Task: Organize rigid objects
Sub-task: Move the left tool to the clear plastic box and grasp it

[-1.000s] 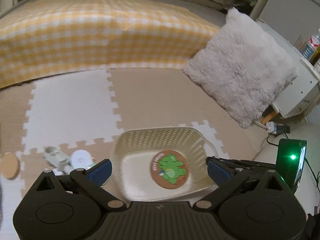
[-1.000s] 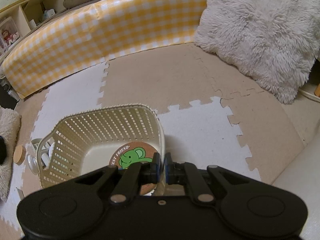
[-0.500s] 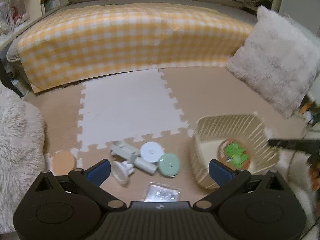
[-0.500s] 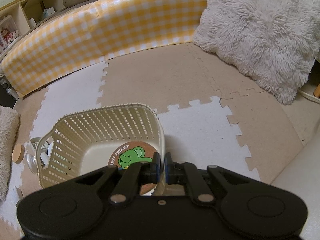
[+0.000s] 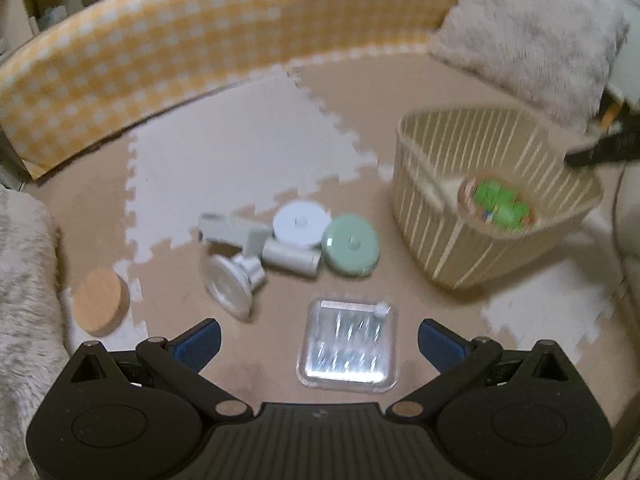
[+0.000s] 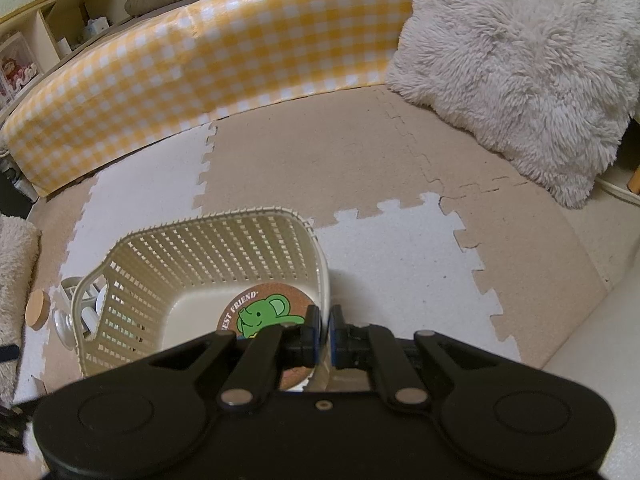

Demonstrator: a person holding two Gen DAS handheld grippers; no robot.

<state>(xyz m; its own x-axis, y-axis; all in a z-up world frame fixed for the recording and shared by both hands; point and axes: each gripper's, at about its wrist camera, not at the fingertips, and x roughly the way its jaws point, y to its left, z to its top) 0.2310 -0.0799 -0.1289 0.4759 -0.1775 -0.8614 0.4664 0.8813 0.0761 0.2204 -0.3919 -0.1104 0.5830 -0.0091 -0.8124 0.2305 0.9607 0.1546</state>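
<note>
My left gripper (image 5: pixel 319 340) is open and empty, low over a clear square plastic case (image 5: pixel 347 346) that lies between its fingers. Beyond the case lie a mint round lid (image 5: pixel 351 245), a white round lid (image 5: pixel 301 224), a white tube (image 5: pixel 291 257), a grey block (image 5: pixel 232 230) and a clear funnel-shaped piece (image 5: pixel 230 285). A cork disc (image 5: pixel 99 305) lies at the left. The cream slotted basket (image 5: pixel 440 216) holds a cork coaster with a green elephant (image 6: pixel 260 316). My right gripper (image 6: pixel 324 330) is shut on the basket's near rim (image 6: pixel 325 276).
A yellow checked cushion barrier (image 6: pixel 208 60) runs along the back. A fluffy white pillow (image 6: pixel 516 68) leans at the right. Another fluffy cushion (image 5: pixel 22 280) lies at the left edge. The floor is beige and white puzzle mat (image 6: pixel 400 248).
My left gripper has swung left and down from over the basket to the loose items on the mat. The right gripper stays clamped on the basket rim.
</note>
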